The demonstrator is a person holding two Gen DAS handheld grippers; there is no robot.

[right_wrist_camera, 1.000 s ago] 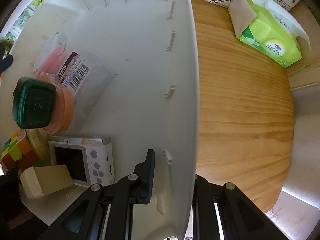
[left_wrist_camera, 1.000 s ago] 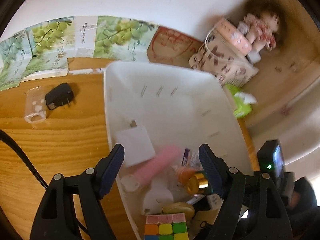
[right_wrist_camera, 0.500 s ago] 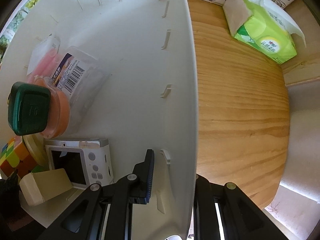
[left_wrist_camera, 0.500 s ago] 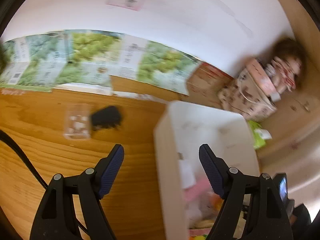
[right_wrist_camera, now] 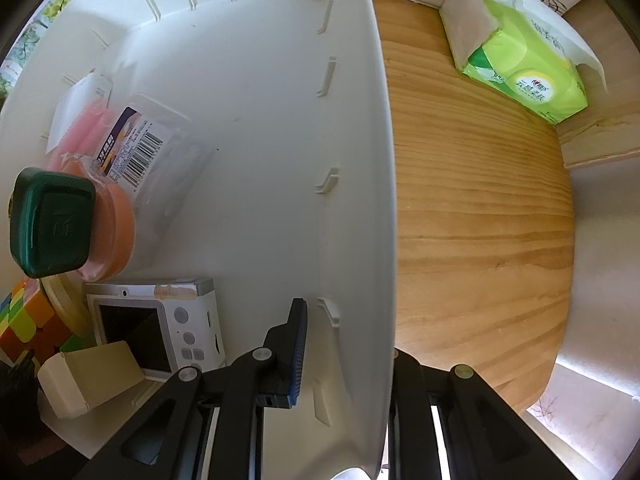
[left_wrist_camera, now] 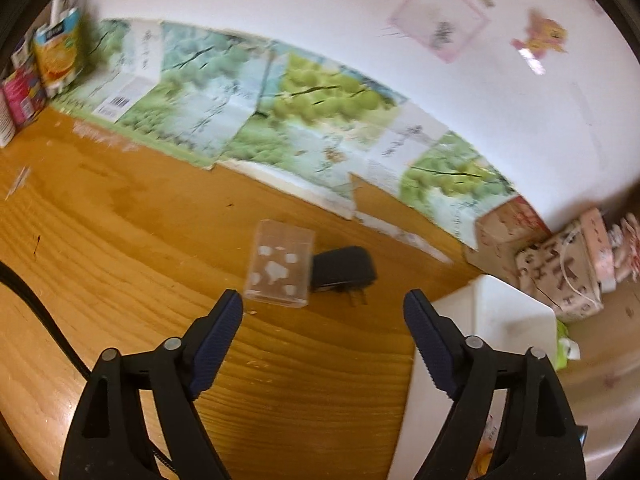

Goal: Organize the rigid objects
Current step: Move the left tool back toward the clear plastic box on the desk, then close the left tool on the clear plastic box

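- Left wrist view: my left gripper [left_wrist_camera: 322, 308] hangs above the wooden table [left_wrist_camera: 120, 248]. Its jaws have just been opening and stand wide with nothing between them.
- Ahead of it a clear plastic box [left_wrist_camera: 280, 268] lies touching a black plug adapter [left_wrist_camera: 344, 272]. A corner of the white bin [left_wrist_camera: 496, 316] shows at right.
- Right wrist view: my right gripper [right_wrist_camera: 348, 332] is clamped on the white bin's [right_wrist_camera: 280, 120] side wall, one finger inside, one outside.
- In the bin: a white digital camera [right_wrist_camera: 160, 320], a green-capped orange jar [right_wrist_camera: 60, 220], a colour cube [right_wrist_camera: 24, 320], a beige block [right_wrist_camera: 88, 380], and a barcoded clear case [right_wrist_camera: 148, 152] over something pink.
- A green tissue pack [right_wrist_camera: 520, 52] lies on the table outside.
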